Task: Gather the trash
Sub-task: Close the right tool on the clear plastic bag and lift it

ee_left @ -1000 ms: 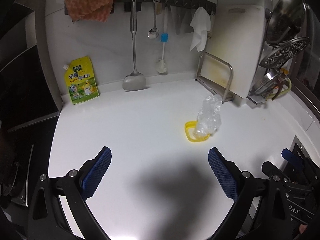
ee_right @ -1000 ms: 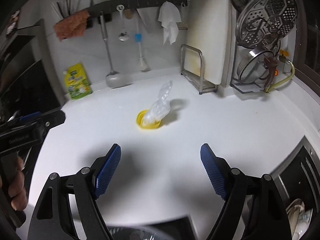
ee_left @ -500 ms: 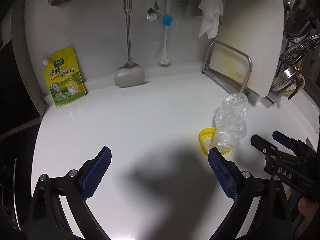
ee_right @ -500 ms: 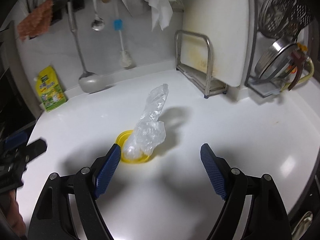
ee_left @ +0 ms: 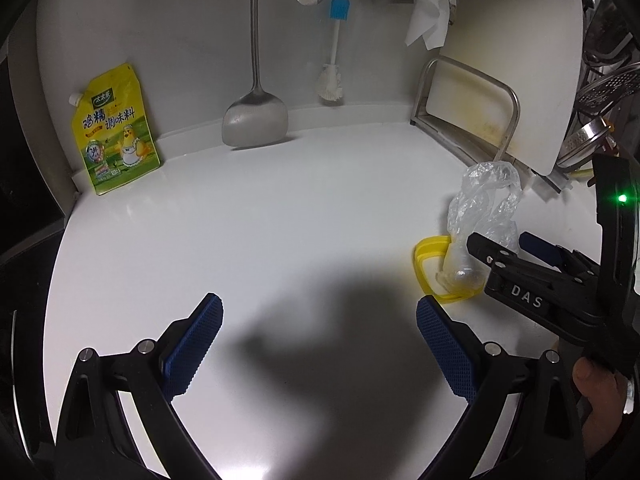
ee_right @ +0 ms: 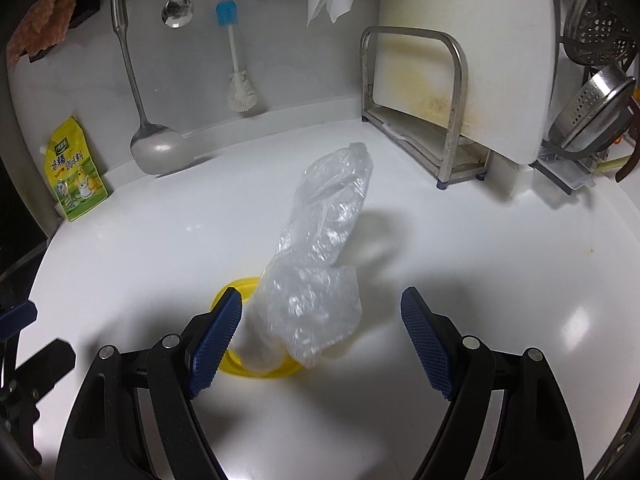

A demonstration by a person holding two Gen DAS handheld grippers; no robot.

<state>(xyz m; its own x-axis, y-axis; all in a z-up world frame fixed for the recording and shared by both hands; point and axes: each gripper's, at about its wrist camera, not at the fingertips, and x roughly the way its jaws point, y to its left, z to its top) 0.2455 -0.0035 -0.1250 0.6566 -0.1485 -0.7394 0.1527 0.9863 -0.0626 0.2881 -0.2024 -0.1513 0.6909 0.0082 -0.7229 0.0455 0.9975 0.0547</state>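
Surface: white kitchen counter (ee_right: 460,264) with a white wall behind it, glossy, with some light reflections.
Trash item: crumpled clear plastic bag (ee_right: 320,248), standing up and leaning to the right; its lower end sits inside a yellow ring (ee_right: 240,364) which lies flat on the counter.
Look of the bag: transparent, wrinkled, shiny; something pale is inside the bottom part, I cannot tell what it is.
Place of the bag: middle of the counter in the right wrist view, at the right side in the left wrist view (ee_left: 484,208).
Right gripper (ee_right: 320,332): jaws wide apart, blue pads on both sides of the bag's lower part; left pad is just beside the ring, right pad is apart from the bag.
Left gripper (ee_left: 320,344): jaws wide apart, only bare counter between them.
Writing: "DAS" in white letters on the black body of the right gripper, seen in the left wrist view.
Label: yellow pouch (ee_left: 116,128) leaning on the wall, with Chinese characters and a cartoon chicken.
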